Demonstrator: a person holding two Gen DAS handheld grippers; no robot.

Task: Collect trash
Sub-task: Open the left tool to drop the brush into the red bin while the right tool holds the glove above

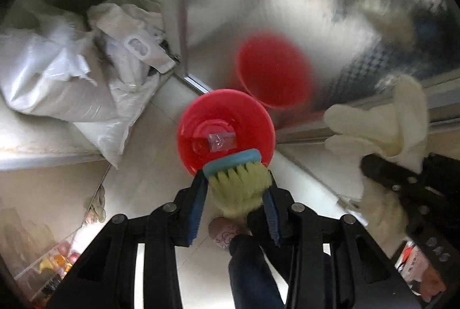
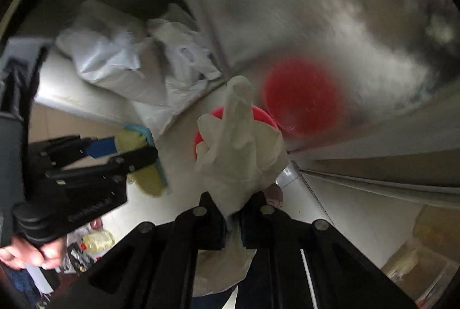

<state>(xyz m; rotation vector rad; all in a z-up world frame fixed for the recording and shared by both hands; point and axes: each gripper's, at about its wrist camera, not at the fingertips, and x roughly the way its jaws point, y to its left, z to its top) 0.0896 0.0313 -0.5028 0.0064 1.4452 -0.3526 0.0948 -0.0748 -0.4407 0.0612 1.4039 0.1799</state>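
Both jaws grip trash: brush [image 1: 238, 188] (left), glove [image 2: 238, 142] (right).

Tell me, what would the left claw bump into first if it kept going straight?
Probably the red bucket: the left claw, gripping a brush, points down into it. Depth is hard to judge.

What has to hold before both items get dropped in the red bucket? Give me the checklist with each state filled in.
1. Left tongs clamped on the scrub brush: ok.
2. Right tongs clamped on the white glove: ok.
3. Red bucket mouth open, only a small clear wrapper inside: ok.
4. Brush over the bucket's mouth: cannot tell; it shows at the near rim.
5. Glove over the bucket: cannot tell; it hides most of the bucket in the right wrist view.
6. White bags clear of the bucket: ok.
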